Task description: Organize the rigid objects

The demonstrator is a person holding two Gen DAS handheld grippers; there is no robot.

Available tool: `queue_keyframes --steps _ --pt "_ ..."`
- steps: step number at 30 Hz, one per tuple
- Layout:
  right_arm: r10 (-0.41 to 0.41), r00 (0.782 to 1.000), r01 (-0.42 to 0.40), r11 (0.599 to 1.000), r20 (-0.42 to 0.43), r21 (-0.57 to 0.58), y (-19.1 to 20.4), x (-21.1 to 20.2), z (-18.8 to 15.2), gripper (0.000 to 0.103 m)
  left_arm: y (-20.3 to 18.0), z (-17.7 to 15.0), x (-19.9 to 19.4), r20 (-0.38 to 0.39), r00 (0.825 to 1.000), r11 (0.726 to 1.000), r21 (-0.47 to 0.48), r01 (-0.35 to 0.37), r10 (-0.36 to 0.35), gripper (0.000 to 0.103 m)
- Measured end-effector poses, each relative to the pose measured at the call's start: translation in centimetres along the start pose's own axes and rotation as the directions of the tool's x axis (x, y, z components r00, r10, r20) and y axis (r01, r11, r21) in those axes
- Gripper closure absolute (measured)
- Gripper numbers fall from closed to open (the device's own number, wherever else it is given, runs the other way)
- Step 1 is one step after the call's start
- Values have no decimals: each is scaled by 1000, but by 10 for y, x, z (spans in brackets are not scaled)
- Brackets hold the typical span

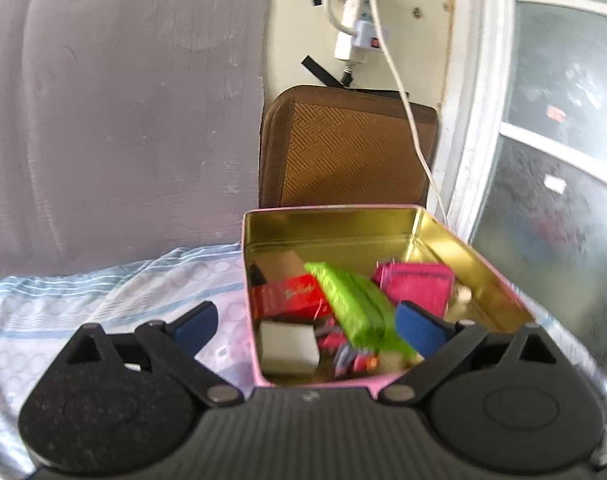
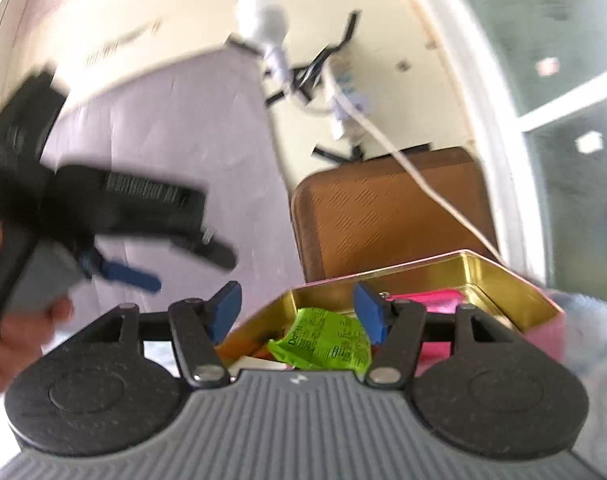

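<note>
Blue-padded, black-linked, spread wide: left hand-held gripper [image 1: 305, 322], released, nothing between the pads. Just beyond and slightly right of its centre line, the pink tin [image 1: 252, 280] with its gold-lined interior, standing on a pale blue patterned bedsheet [image 1: 103, 296]. Inside, a green packet [image 1: 351, 304] lying slantwise, long axis running from far-left to near-right, near end close to the right pad yet not gripped. Beside it a red box [image 1: 287, 296] on the left, a white box [image 1: 289, 346] at the near wall, a magenta pouch [image 1: 419, 288] on the right, small bits between them too blurred to name.

From the right wrist view: right hand-held gripper [image 2: 297, 312] partly open, likewise holding nothing, poised over the near rim of the same tin [image 2: 503, 280], the green packet [image 2: 323, 344] straight ahead and below the gap of the pads. Off to its left, the other tool, blurred, with a hand [image 2: 7, 332] on its handle, well apart from the tin in that view.

By judgement: green packet already inside, resting crookedly on its neighbours; right side seemingly the nearer, better-aligned one for nudging it flat, pads across the short width.

Farther back: brown woven cushion [image 1: 343, 148] upright against the wall, white cable [image 1: 399, 92] trailing down over it, grey wall panel [image 1: 123, 100] left, window frame [image 1: 475, 100] right.
</note>
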State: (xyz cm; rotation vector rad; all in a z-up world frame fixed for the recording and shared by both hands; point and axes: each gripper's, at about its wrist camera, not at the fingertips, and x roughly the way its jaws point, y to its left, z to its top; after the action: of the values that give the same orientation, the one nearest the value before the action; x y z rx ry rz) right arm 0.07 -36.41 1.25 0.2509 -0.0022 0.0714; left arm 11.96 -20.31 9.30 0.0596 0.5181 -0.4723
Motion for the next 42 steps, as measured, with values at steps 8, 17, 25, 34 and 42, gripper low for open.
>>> queue_keyframes --steps 8,17,25,34,42 --pt "-59 998 58 997 -34 -43 26 -55 -3 34 -5 -42 -54 54 997 994 95 -58 53 0" --pt "-134 989 134 991 -60 9 47 -87 -4 26 3 -78 -98 74 993 989 104 -102 95 0" --pt "-119 991 121 992 -59 32 70 -103 -4 8 14 -105 -120 57 989 985 96 -142 137 0" --pt "-141 988 146 986 -68 82 73 -105 -8 0 14 -121 -134 103 974 969 126 -214 202 0" --pt "-166 984 173 979 -70 108 71 -108 -9 0 9 -128 -138 120 967 962 131 -240 225 0"
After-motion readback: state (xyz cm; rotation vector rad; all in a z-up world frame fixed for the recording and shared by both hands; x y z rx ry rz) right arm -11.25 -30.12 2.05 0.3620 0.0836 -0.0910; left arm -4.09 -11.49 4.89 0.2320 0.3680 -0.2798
